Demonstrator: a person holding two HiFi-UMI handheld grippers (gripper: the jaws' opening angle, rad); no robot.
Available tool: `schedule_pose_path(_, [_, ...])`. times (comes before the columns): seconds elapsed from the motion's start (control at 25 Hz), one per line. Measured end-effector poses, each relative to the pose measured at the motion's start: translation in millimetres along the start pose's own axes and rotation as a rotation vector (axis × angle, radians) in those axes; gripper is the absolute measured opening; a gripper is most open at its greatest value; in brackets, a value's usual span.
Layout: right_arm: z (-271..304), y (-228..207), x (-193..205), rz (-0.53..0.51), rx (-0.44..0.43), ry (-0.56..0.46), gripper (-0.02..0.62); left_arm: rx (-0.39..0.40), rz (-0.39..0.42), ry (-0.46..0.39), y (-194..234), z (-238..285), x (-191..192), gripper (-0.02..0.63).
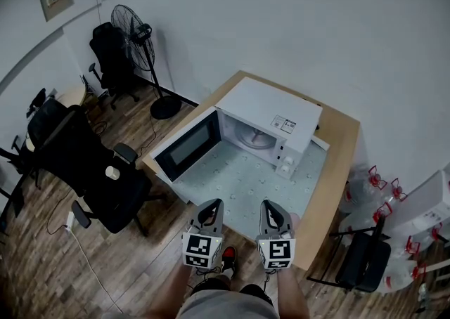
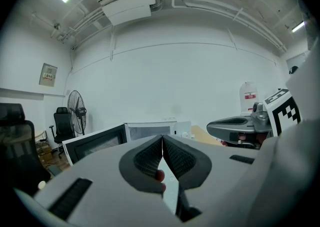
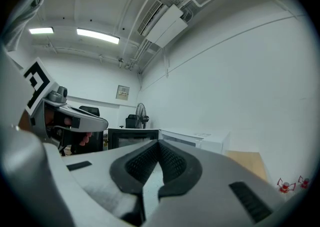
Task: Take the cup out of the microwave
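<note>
Left gripper [image 1: 212, 205]: grey jaws pressed together. In the left gripper view [image 2: 162, 141] the ribbed dark pads meet at the tips, nothing between them. One fingertip of mine shows behind the pads, low down.

Right gripper [image 1: 271, 205]: jaws likewise pressed together. In the right gripper view [image 3: 158, 145] the pads close tip to tip, with nothing pinched.

Both grippers sit side by side at the near edge of the light wooden table [image 1: 346, 147], apart from each other and well short of the appliance. Each one shows in the other's view, off to the side.

White boxy microwave [image 1: 273, 115]: stands on the table, toward its far side, on a pale green speckled mat [image 1: 242, 183]. Its dark-windowed door [image 1: 188, 145] is swung fully open to the left. The cavity faces me.

Task item: a round pale shape [image 1: 254, 138] sits on the cavity floor — too small from the head view to tell whether it is the cup or the turntable. Neither gripper view shows far enough into the cavity to settle it.

Surroundings: black standing fan [image 1: 137, 33] by the far wall, left of the table. Black office chair [image 1: 98, 170] on the wood-plank floor to the left. Clear water bottles with red handles [image 1: 380, 198] along the right wall — a black folding chair [image 1: 365, 261] stands in front of them.
</note>
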State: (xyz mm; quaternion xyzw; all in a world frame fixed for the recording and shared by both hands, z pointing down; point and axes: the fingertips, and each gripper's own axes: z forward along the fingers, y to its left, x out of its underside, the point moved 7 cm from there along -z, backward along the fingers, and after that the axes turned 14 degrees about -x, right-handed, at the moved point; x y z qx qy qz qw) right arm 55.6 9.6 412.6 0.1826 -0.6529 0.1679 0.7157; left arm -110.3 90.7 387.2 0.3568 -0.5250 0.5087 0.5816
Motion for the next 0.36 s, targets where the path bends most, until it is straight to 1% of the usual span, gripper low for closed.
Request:
schedule_pose_path(0.12, [-0.8,0.4,0.8,0.003,0.004,0.003,0.018,0.007,0.004,0.009,-0.8,-0.6,-0.6,0.025])
schedule_pose_path(0.36, [-2.6,-1.8,-2.2,0.003,0.005,-0.003,0.018,0.007,-0.001,-0.007,-2.8,1.0,0.2,0.025])
